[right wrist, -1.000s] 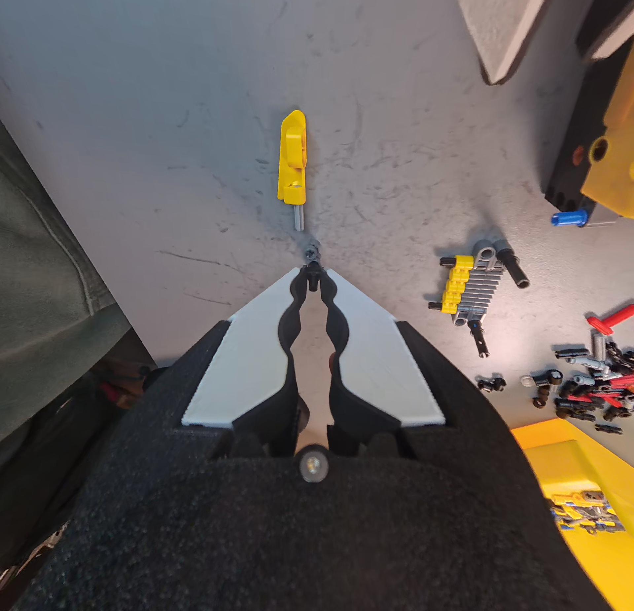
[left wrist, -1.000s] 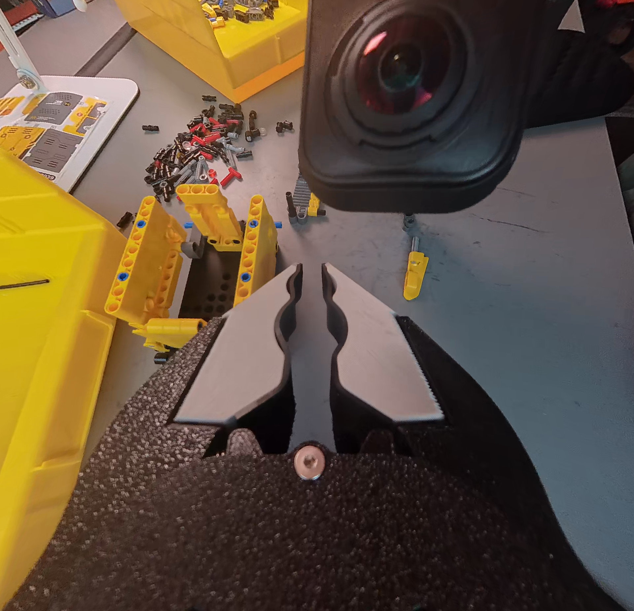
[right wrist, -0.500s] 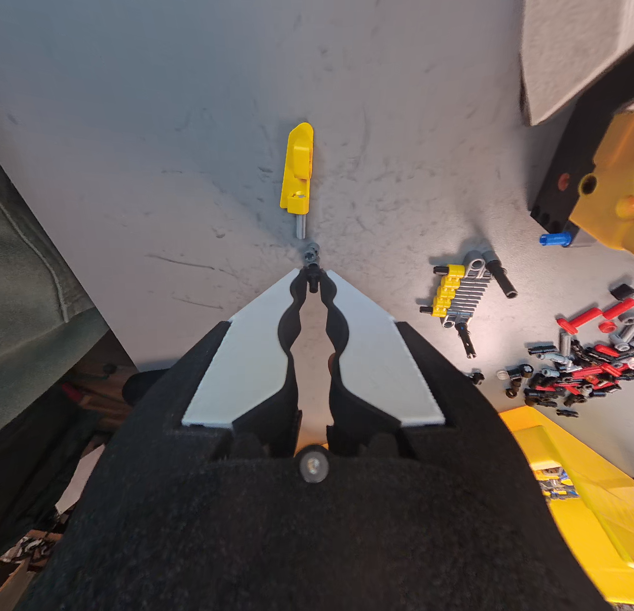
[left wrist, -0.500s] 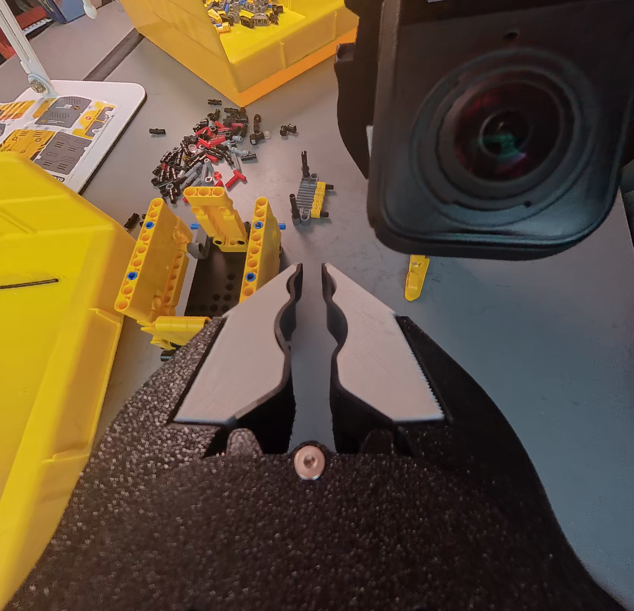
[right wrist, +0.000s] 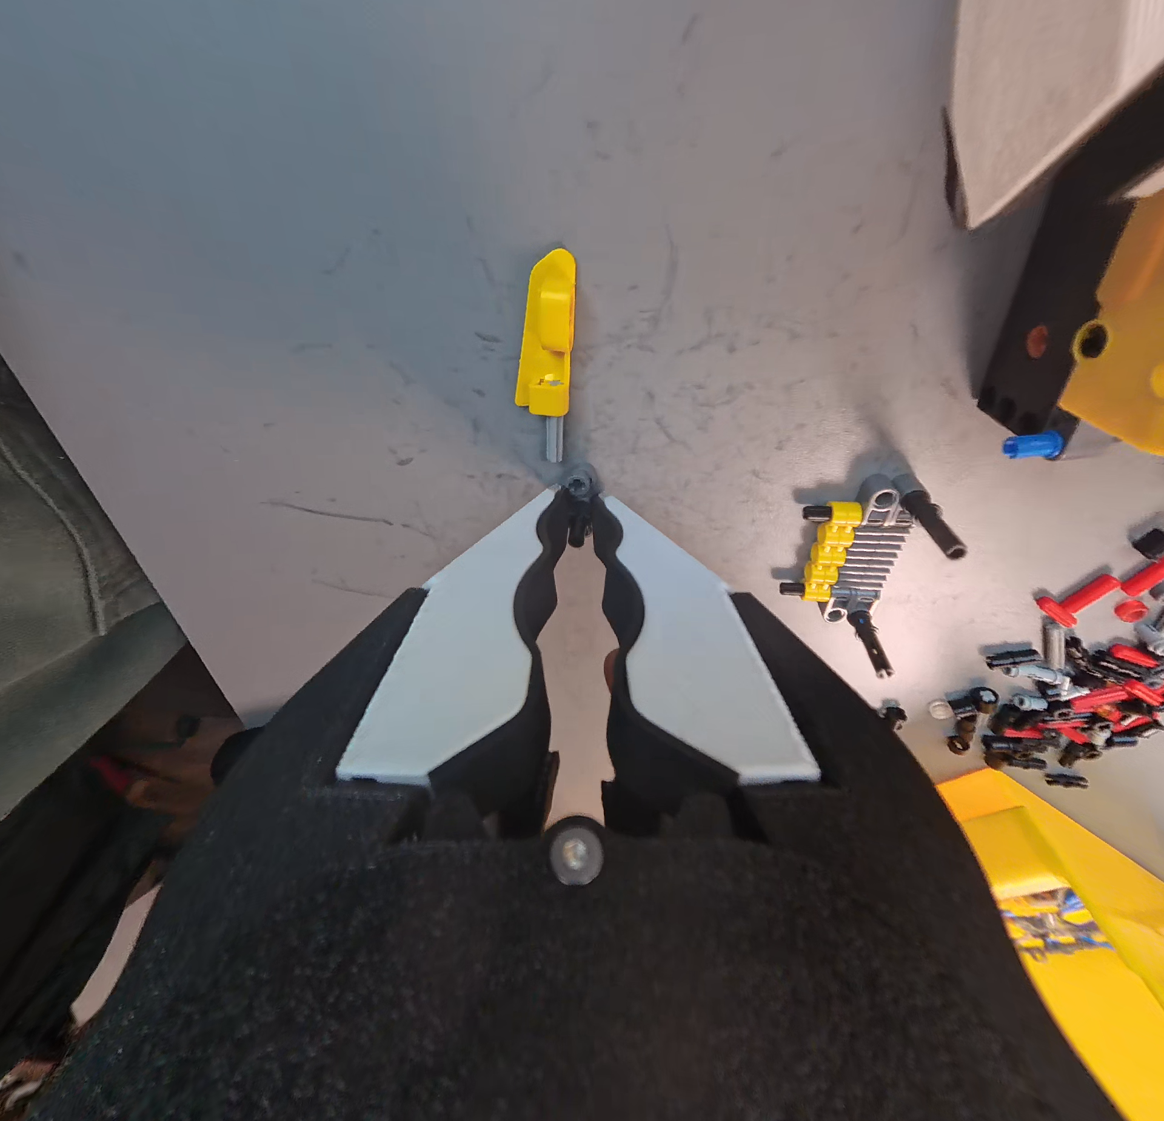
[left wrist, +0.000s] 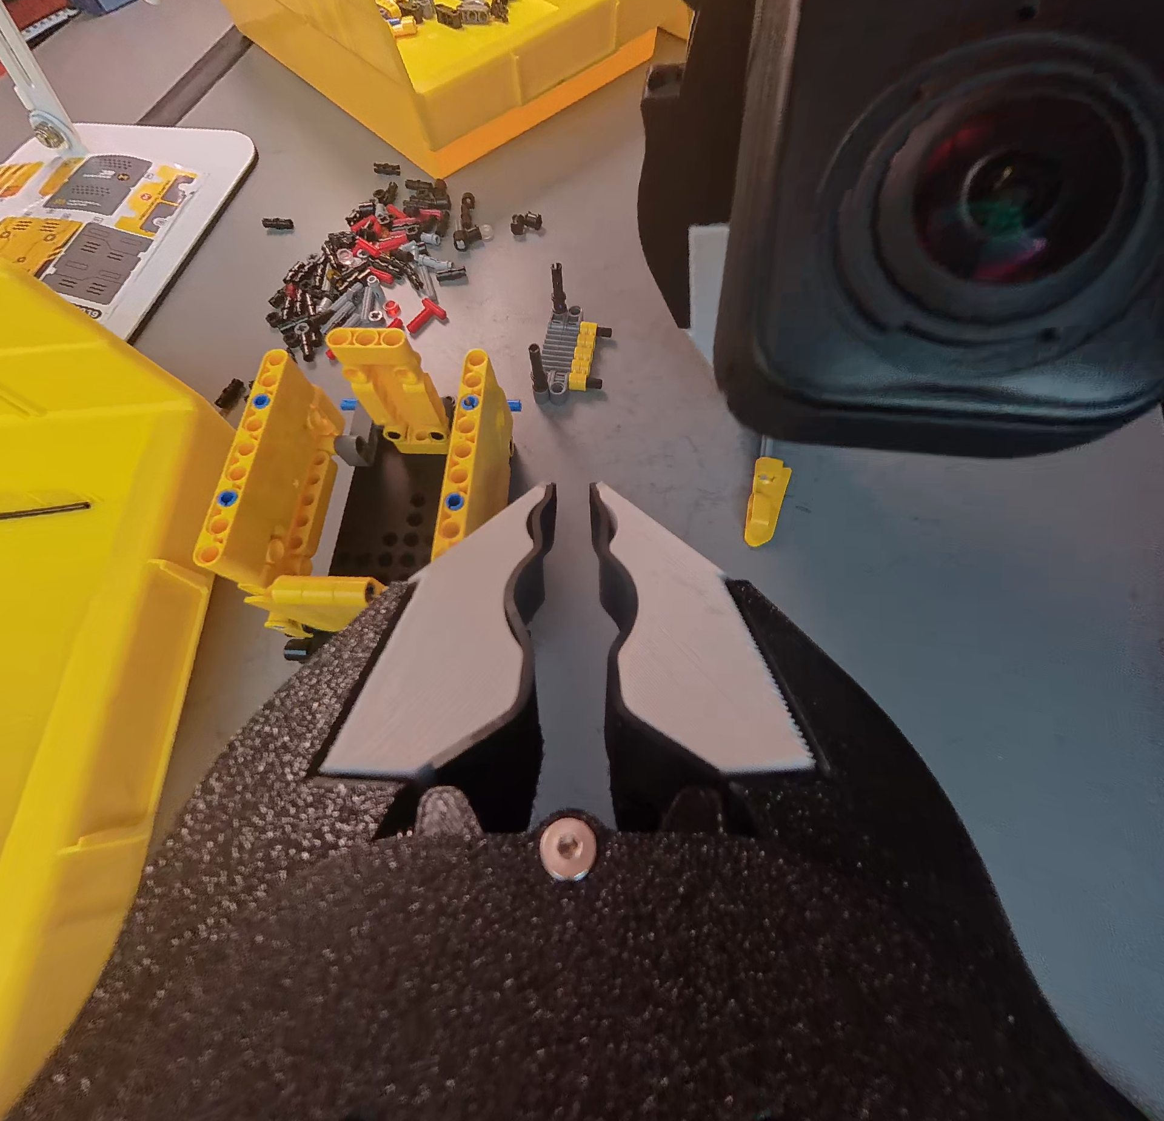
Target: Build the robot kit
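My right gripper [right wrist: 578, 504] is shut on a small black pin with a grey connector [right wrist: 579, 483] at its tip. It hovers just short of the grey axle of a small yellow piece [right wrist: 547, 335] lying on the grey table. My left gripper [left wrist: 572, 492] is slightly open and empty, beside a yellow and black brick assembly [left wrist: 378, 461]. The right gripper's camera [left wrist: 945, 209] fills the upper right of the left wrist view, above the same yellow piece [left wrist: 765, 502].
A grey and yellow sub-assembly [right wrist: 863, 555] [left wrist: 567, 354] lies near a pile of small red, black and grey pins [left wrist: 365, 265] [right wrist: 1083, 694]. Yellow bins stand at the left [left wrist: 82, 587] and back [left wrist: 479, 70]. An instruction sheet [left wrist: 94, 221] lies on a white board. A sleeve [right wrist: 57, 561] shows at the table's edge. The tips of one gripper are about 11 cm away from the tips of the other. My right gripper's tips are some 5 cm from the small yellow piece [right wrist: 547, 335]. Look for it in the left wrist view [left wrist: 765, 502] too.
The right gripper has drifted right and nearer in the left wrist view, uncovering the grey and yellow sub-assembly. It holds the pin throughout. The left gripper stays slightly open.
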`<state>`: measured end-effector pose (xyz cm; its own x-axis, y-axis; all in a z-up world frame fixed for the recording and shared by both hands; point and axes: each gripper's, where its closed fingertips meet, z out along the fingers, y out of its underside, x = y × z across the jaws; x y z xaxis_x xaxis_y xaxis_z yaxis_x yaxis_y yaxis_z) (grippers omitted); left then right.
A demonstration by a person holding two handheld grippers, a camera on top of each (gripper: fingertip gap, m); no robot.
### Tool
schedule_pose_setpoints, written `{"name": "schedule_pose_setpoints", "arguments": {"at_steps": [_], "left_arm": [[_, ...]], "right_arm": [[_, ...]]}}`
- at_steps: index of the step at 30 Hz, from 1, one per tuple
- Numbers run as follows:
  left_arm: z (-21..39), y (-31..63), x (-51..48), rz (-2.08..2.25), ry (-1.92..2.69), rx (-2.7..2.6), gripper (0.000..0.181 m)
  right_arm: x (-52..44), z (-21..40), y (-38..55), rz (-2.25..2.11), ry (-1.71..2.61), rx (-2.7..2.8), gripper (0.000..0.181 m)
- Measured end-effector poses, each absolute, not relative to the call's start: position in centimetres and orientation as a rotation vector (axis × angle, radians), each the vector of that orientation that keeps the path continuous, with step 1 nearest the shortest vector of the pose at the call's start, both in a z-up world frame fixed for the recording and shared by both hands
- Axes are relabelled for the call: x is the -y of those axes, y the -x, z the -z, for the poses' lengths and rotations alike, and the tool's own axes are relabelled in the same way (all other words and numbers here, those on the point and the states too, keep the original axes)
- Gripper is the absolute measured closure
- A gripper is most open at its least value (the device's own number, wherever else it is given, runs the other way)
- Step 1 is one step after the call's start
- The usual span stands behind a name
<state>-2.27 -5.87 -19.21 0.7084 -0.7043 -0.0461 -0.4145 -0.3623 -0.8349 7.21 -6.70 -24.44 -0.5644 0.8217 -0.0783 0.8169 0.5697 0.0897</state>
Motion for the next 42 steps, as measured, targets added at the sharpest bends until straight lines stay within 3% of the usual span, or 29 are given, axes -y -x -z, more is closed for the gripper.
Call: {"name": "schedule_pose_setpoints", "arguments": {"at_steps": [6, 14, 19, 31, 37, 42], "left_arm": [[19.0, 1.3, 6.3, 0.464, 1.969, -0.882, 0.167], [16.1, -2.1, 7.9, 0.734, 1.811, -0.862, 0.162], [13.6, -4.4, 8.9, 0.857, 1.68, -0.817, 0.167], [12.9, -3.1, 7.7, 0.884, 1.661, -0.672, 0.174], [12.5, -2.3, 7.5, 1.181, 1.641, -0.528, 0.176], [11.9, -2.7, 8.6, 1.367, 1.609, -0.544, 0.176]], "right_arm": [[6.5, 22.9, -6.5, 0.394, -1.6, -2.698, 0.175], [8.8, 13.3, -4.2, 1.809, -1.668, -2.346, 0.174], [8.8, 11.5, -3.6, 2.278, -1.608, -2.049, 0.174], [7.8, 11.6, -1.3, 2.5, -1.648, -1.727, 0.175], [7.2, 11.5, -0.4, 2.483, -1.687, -1.289, 0.173], [7.5, 10.9, -1.9, 2.522, -1.565, -1.635, 0.152]]}}
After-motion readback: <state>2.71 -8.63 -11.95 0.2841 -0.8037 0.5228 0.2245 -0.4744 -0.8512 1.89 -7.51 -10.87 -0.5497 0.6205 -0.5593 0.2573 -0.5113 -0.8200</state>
